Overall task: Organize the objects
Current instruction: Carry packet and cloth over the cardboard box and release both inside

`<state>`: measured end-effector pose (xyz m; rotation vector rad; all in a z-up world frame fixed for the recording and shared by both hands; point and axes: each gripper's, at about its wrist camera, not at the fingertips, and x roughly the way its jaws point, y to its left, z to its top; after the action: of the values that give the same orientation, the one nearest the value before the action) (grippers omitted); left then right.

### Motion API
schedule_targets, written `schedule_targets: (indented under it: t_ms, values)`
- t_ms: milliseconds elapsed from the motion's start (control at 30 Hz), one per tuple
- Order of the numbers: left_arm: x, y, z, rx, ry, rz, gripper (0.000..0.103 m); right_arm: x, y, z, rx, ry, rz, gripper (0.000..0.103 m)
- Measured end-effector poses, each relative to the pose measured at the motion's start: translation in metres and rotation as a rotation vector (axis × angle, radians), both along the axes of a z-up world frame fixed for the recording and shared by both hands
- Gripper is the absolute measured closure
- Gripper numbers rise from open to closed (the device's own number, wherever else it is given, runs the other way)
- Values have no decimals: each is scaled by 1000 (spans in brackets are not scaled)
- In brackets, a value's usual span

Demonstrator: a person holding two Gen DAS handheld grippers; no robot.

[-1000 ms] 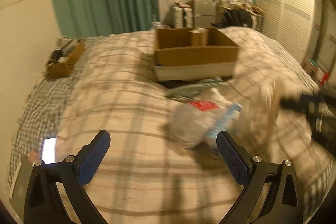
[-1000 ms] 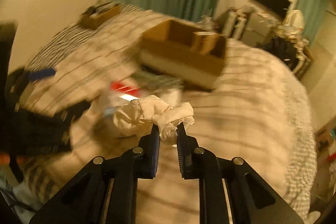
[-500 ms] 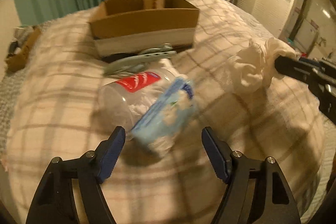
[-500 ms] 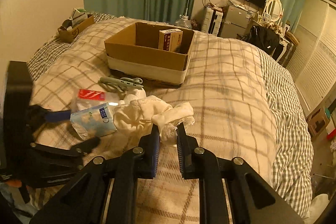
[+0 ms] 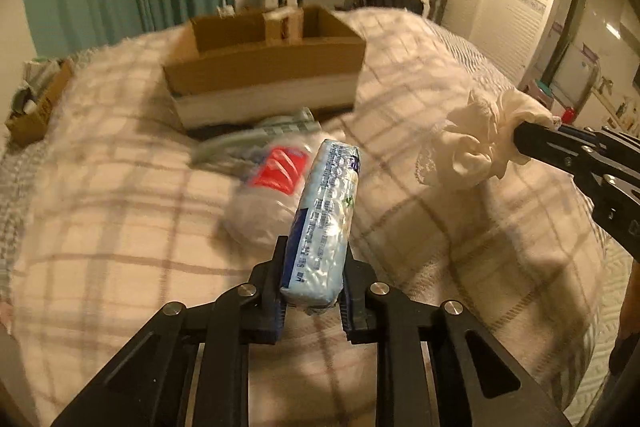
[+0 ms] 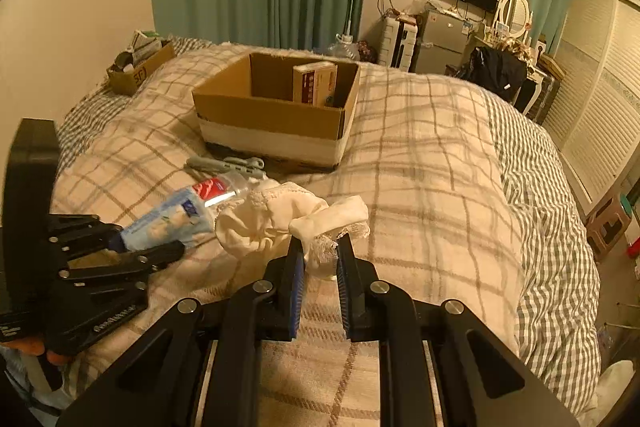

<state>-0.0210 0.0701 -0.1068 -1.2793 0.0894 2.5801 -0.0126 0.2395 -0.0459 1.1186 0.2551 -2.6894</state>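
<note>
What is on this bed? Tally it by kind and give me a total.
Open cardboard boxes: 2
Carton in the big box: 1
Blue pack, in the left claw: 1
White lace cloth, in the right claw: 1
Red-labelled clear bottle: 1
Grey-green plastic item: 1
Total: 7

Left gripper (image 5: 314,281): matte black plastic linkage arms, triangular cutouts, round silver screws at the pivots, blue ribbed pads (image 5: 279,311) lining the finger insides. Right gripper (image 6: 320,275): same black build, silver screws, blue pads (image 6: 297,291). White embossed lettering on the black frame at 8 o'clock in the right wrist view, illegible.
</note>
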Motion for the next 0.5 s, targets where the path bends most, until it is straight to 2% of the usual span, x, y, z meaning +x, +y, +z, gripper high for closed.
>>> schedule_targets:
  t_ms: [200, 333, 500]
  values:
    - [-4, -20, 49, 5, 115, 42, 83, 1, -4, 29, -4, 62, 18, 89]
    - [-26, -31, 84, 22, 173, 66, 83, -9, -11, 57, -10, 116, 54, 89]
    - [-66, -37, 124, 19, 244, 91, 83, -40, -22, 100, 6, 202, 69, 89]
